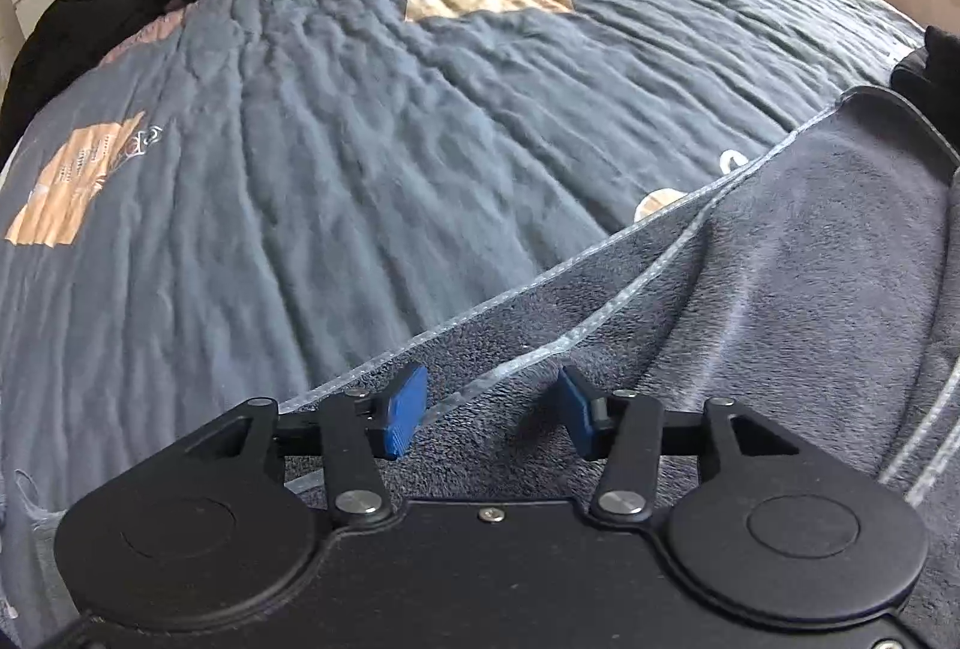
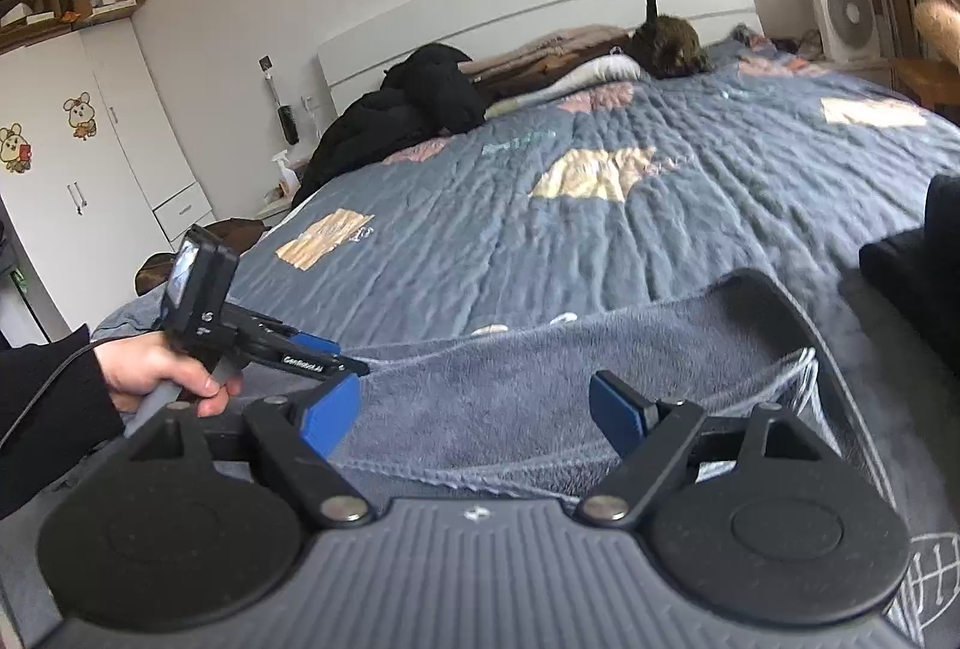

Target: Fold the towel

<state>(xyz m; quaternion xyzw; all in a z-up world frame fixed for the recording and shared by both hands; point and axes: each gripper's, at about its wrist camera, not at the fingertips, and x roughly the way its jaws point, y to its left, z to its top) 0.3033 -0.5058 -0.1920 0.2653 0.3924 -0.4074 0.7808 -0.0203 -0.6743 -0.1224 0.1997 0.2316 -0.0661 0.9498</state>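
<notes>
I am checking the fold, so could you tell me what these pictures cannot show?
- Towel: near edge hidden under the left gripper body, left wrist view.
- Towel's right side: cut off by the frame, both views.
- Right gripper: open over the towel; contact unclear.

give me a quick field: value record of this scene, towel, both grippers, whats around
surface: bed with a grey-blue quilt
towel: dark grey towel lying on the quilt, pale-trimmed edge doubled near the left gripper
left gripper: left gripper open, blue fingers either side of the towel edge
right gripper: right gripper open over the towel
hand: hand holding the left gripper's handle
far end: black clothing by the white headboard
</notes>
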